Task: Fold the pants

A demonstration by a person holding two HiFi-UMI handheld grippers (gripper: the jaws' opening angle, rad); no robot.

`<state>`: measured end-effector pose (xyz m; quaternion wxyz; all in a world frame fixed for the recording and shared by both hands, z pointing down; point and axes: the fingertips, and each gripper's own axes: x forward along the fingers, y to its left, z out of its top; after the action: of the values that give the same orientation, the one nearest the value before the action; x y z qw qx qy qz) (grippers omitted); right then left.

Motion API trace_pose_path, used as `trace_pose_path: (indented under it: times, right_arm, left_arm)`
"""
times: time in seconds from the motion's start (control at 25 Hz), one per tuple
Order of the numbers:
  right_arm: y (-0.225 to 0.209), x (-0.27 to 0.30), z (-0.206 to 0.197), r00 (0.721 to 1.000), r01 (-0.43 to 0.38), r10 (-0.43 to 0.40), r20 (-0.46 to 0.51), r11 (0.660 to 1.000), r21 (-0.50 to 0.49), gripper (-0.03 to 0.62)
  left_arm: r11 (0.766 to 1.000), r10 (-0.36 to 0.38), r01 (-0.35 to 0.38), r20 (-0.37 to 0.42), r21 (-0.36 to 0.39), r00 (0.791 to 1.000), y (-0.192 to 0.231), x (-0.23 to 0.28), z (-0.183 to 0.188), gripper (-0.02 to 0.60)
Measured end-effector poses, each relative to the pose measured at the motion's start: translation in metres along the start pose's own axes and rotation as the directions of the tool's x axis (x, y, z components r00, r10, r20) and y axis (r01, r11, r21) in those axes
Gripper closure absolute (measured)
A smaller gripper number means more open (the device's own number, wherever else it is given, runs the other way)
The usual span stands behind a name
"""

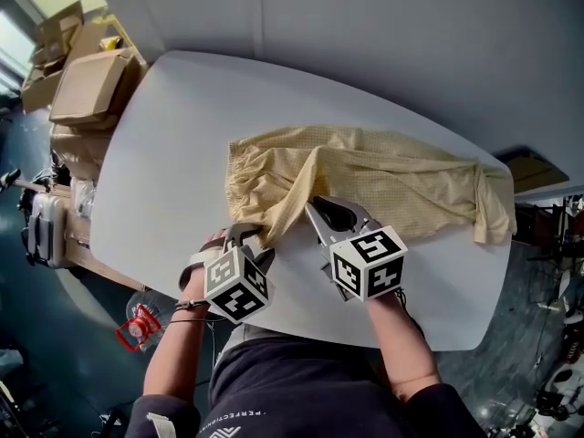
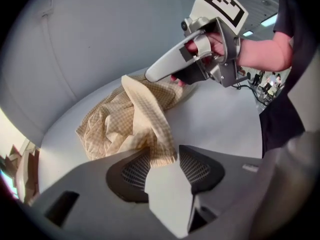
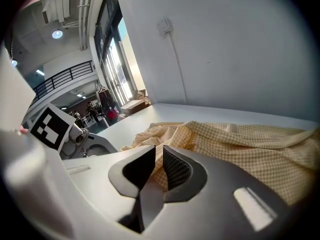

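Note:
The yellow checked pants (image 1: 383,185) lie crumpled across the far half of the white table (image 1: 173,144). A pant leg runs from the heap toward me, with its hem near the front edge. My left gripper (image 1: 248,235) points steeply down at that hem; its jaws stand wide, and the hem (image 2: 161,151) lies between the pads without being pressed. To its right, my right gripper (image 1: 313,204) is shut on a fold of the same leg and holds that fold (image 2: 142,86) lifted off the table. In the right gripper view, checked cloth (image 3: 161,171) fills the narrow gap between the pads.
Cardboard boxes (image 1: 82,85) are stacked beyond the table's left end. A grey case (image 1: 41,231) and a red object (image 1: 137,328) sit on the floor at the left. A grey wall (image 1: 411,44) runs close behind the table.

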<state>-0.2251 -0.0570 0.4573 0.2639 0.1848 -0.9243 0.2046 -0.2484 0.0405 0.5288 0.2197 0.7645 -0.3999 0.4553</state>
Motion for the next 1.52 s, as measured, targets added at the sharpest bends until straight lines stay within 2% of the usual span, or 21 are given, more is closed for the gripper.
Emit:
trace_pose_path:
  times: [0.12, 0.16, 0.32, 0.44, 0.56, 0.72, 0.8, 0.92, 1.04, 1.12, 1.2, 1.36, 1.52]
  right_arm:
    - [0.000, 0.002, 0.000, 1.000, 0.009, -0.009, -0.009, 1.000, -0.002, 0.551]
    - [-0.001, 0.002, -0.001, 1.000, 0.010, -0.011, -0.013, 1.000, -0.005, 0.553]
    - [-0.002, 0.003, 0.001, 1.000, 0.018, -0.019, -0.017, 1.000, -0.018, 0.553]
    - [-0.004, 0.005, 0.005, 0.999, 0.032, -0.033, -0.010, 0.999, -0.032, 0.555]
    - [-0.007, 0.006, 0.011, 0.999, 0.046, -0.046, 0.000, 0.998, -0.034, 0.560]
    - [-0.009, 0.012, 0.016, 0.998, 0.056, -0.057, -0.004, 0.998, -0.029, 0.562]
    - [-0.011, 0.014, 0.017, 0.998, 0.065, -0.065, -0.008, 0.997, -0.029, 0.563]
    - [-0.014, 0.015, 0.017, 0.997, 0.077, -0.078, -0.012, 0.997, -0.023, 0.565]
    - [-0.016, 0.017, 0.016, 0.996, 0.086, -0.087, -0.021, 0.996, -0.019, 0.566]
    - [-0.016, 0.019, 0.014, 0.996, 0.088, -0.089, -0.030, 0.996, -0.016, 0.566]
    - [-0.017, 0.020, 0.012, 0.995, 0.091, -0.091, -0.037, 0.996, -0.010, 0.566]
    - [-0.022, 0.021, 0.012, 0.994, 0.100, -0.099, -0.038, 0.995, 0.006, 0.565]
    - [-0.022, 0.023, 0.013, 0.994, 0.101, -0.100, -0.033, 0.995, 0.016, 0.561]
  left_arm:
    - [0.999, 0.015, -0.015, -0.012, 0.036, 1.000, 0.006, -0.001, 0.000, 0.464]
    - [0.999, 0.009, -0.009, -0.007, 0.031, 1.000, 0.008, -0.004, 0.002, 0.537]
    - [1.000, -0.019, 0.020, 0.025, -0.011, 1.000, 0.022, -0.023, 0.013, 0.540]
    - [1.000, 0.010, -0.011, 0.046, 0.010, 0.999, 0.043, -0.041, 0.023, 0.540]
    - [0.995, 0.085, -0.087, 0.059, 0.047, 0.995, 0.075, -0.059, 0.035, 0.540]
    - [0.972, 0.214, -0.221, 0.090, 0.078, 0.973, 0.124, -0.079, 0.052, 0.540]
    - [0.967, 0.242, -0.250, 0.120, 0.054, 0.963, 0.142, -0.086, 0.059, 0.540]
    - [0.965, 0.264, -0.262, 0.134, -0.036, 0.955, 0.168, -0.082, 0.059, 0.540]
    - [0.951, 0.296, -0.291, 0.043, -0.103, 0.954, 0.196, -0.059, 0.038, 0.540]
    - [0.944, 0.310, -0.313, -0.039, -0.103, 0.950, 0.208, -0.040, 0.020, 0.536]
    - [0.941, 0.317, -0.324, -0.080, -0.099, 0.945, 0.213, -0.026, 0.009, 0.528]
    - [0.939, 0.290, -0.297, -0.063, -0.172, 0.955, 0.213, -0.017, 0.003, 0.516]
    - [0.935, 0.297, -0.297, -0.027, -0.192, 0.954, 0.213, -0.020, 0.003, 0.482]
